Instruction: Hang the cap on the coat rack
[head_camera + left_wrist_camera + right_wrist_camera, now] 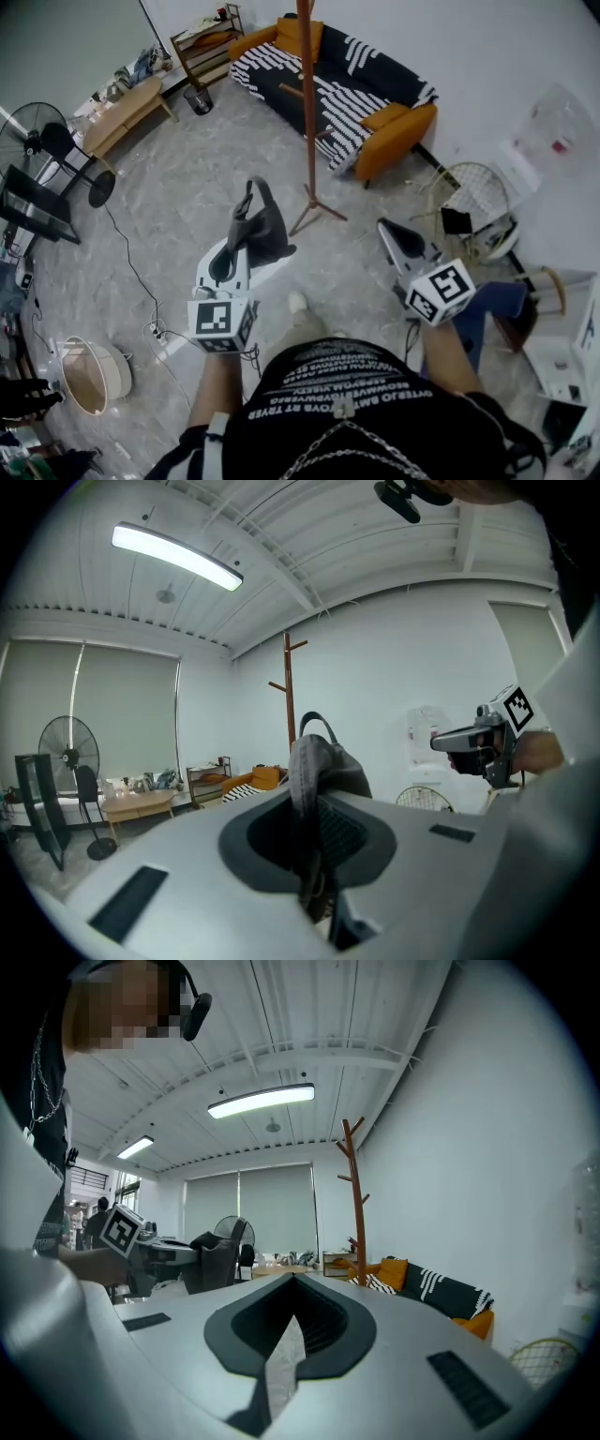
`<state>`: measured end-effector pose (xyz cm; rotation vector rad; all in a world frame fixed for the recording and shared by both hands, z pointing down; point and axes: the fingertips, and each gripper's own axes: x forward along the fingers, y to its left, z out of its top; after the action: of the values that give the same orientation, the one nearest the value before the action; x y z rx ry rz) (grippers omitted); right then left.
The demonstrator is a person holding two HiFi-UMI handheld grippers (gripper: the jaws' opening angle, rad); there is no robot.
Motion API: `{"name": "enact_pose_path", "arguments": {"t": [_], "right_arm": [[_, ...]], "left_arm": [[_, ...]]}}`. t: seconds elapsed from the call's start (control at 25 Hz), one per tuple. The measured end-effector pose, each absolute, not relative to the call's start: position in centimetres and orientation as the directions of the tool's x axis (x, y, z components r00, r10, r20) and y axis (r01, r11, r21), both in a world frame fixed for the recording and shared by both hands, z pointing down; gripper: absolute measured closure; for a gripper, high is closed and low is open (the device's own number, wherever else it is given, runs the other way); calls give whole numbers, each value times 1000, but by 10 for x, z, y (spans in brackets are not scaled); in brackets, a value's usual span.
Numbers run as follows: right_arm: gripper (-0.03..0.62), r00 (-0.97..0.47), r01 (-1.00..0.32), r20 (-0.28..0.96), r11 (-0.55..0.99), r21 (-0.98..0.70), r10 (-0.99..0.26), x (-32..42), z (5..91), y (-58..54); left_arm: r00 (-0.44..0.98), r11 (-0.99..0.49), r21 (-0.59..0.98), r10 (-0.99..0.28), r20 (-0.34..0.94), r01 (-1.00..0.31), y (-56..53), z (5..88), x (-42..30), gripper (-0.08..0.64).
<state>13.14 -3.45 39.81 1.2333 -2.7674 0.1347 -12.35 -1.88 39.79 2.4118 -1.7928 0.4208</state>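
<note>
A dark grey cap [260,231] with a strap loop stands up out of my left gripper [242,251], whose jaws are shut on its fabric. In the left gripper view the cap [317,759] fills the gap between the jaws. The brown coat rack [307,112] rises from the floor just beyond the cap, with its feet [318,212] spread on the grey floor. The rack's pole [288,688] shows behind the cap. My right gripper [401,244] is held to the right at about the same height, jaws together and empty. From it, the rack [357,1206] stands ahead on the right.
An orange and black striped sofa [349,82] stands behind the rack. A standing fan [47,141], a low wooden table [122,114] and a shelf [204,42] are at the left. A racket [473,195] lies at the right, a basket [86,375] and a cable at lower left.
</note>
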Motion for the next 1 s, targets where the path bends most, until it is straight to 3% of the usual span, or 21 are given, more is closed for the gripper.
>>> {"name": "enact_pose_path", "arguments": {"t": [1.0], "right_arm": [[591,-625,-777,164,629,-35,-763,102,410,-144]], "left_arm": [[342,-376,-85,-901,267,-923,-140,418,-142,539]]}}
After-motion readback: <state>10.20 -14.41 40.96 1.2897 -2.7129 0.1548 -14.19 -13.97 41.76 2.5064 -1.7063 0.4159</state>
